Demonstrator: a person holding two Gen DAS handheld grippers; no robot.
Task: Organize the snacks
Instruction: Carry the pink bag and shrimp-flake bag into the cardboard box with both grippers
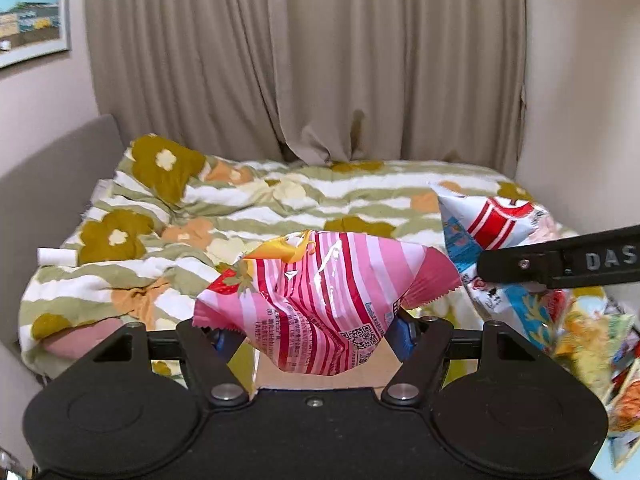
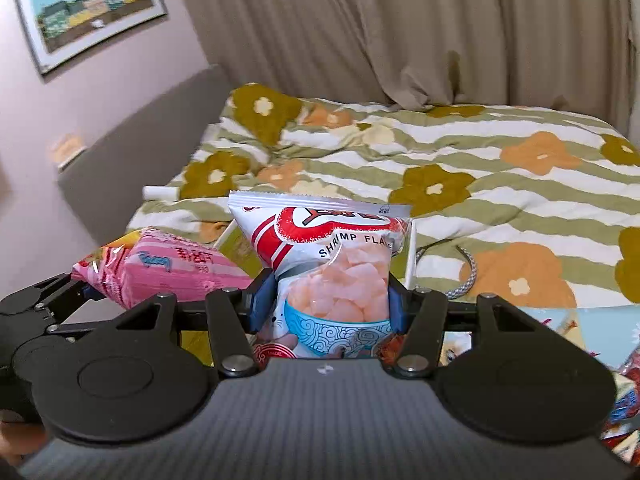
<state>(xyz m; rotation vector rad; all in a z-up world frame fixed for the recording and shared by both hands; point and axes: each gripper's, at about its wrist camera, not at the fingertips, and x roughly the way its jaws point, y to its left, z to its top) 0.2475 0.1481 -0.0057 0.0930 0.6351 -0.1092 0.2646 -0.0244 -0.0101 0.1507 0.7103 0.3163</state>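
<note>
Left wrist view. Item 1: left gripper (image 1: 310, 334), jaws about half spread and clamped on the pink striped snack bag (image 1: 320, 300), held at its lower part with the crumpled body billowing toward 12 o'clock. At 3 o'clock, the right gripper (image 1: 560, 264) enters as a black bar, carrying the shrimp flakes bag (image 1: 492, 224). More loose snack packets (image 1: 592, 332) lie at 4 o'clock. Behind: floral duvet (image 1: 280, 200), curtain (image 1: 304, 60).

Right wrist view. Item 2: the right gripper's blue pads pinch the shrimp flakes bag at its waist, top seam toward 12 o'clock. The pink bag sits at 9 o'clock, just beside.

Risk: both bags are slick, air-filled film gripped low; a quick swing could let either slide out or pop. The two bags travel close together and could knock.
</note>
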